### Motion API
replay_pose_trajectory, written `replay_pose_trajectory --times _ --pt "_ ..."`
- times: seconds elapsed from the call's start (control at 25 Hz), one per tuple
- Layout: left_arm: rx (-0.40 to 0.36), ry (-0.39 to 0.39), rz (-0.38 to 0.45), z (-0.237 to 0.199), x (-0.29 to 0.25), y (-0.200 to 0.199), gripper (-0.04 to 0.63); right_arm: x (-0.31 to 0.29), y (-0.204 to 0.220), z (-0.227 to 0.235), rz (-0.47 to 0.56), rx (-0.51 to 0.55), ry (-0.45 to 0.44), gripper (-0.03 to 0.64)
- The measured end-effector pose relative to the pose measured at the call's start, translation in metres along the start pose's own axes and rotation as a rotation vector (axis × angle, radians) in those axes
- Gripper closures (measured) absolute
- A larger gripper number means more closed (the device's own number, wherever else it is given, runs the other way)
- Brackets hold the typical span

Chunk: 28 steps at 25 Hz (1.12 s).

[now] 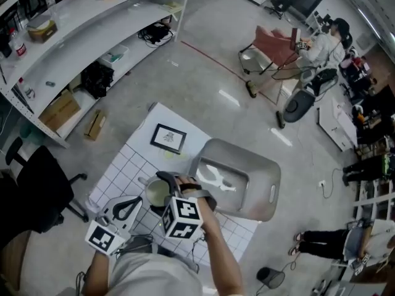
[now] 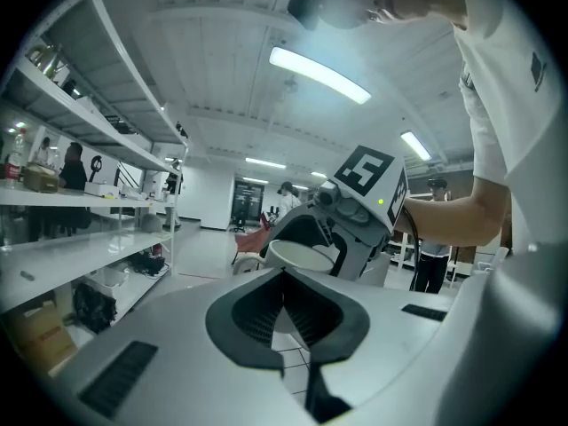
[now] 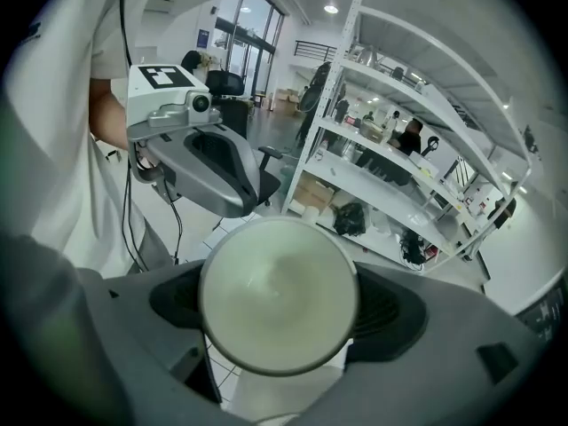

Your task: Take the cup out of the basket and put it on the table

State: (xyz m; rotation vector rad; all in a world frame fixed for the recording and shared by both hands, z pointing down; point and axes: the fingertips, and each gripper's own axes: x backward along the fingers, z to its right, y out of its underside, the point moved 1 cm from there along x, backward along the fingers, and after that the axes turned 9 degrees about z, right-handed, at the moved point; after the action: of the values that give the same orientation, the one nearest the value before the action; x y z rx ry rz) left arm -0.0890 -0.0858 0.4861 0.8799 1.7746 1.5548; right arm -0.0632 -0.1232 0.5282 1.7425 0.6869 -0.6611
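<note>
A pale cup (image 1: pixel 154 195) hangs just over the white gridded mat (image 1: pixel 123 168), left of the grey basket (image 1: pixel 271 193). My right gripper (image 1: pixel 165 190) is shut on it. The right gripper view looks straight into the cup (image 3: pixel 278 295), which has a dark jaw pressed on each side. My left gripper (image 1: pixel 128 207) is just left of the cup, its jaws closed together on nothing. From the left gripper view the cup (image 2: pixel 302 254) shows beyond the closed jaws, with the right gripper's marker cube (image 2: pixel 368 180) above it.
The basket holds something white (image 1: pixel 217 179). A black-framed picture (image 1: pixel 168 137) lies at the mat's far end. White shelving (image 1: pixel 68 60) runs along the left, with a black chair (image 1: pixel 37 187) near it. A seated person (image 1: pixel 321 45) is far back right.
</note>
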Motion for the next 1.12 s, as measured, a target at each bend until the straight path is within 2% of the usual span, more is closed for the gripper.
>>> replay_pose_trajectory --times 0.36,0.8,1.12 --pt "-0.038 -0.062 -0.057 -0.013 0.023 0.026 0.586 -0.066 0.019 -0.026 -0.024 -0.013 -0.055 0.169" --pt "-0.024 -0.051 -0.106 -0.005 0.022 0.056 0.586 -0.113 0.066 -0.059 -0.086 -0.066 -0.116 0.169" --pt "-0.008 -0.058 -0.133 -0.005 0.023 0.069 0.586 -0.143 0.091 -0.067 -0.108 -0.093 -0.111 0.169"
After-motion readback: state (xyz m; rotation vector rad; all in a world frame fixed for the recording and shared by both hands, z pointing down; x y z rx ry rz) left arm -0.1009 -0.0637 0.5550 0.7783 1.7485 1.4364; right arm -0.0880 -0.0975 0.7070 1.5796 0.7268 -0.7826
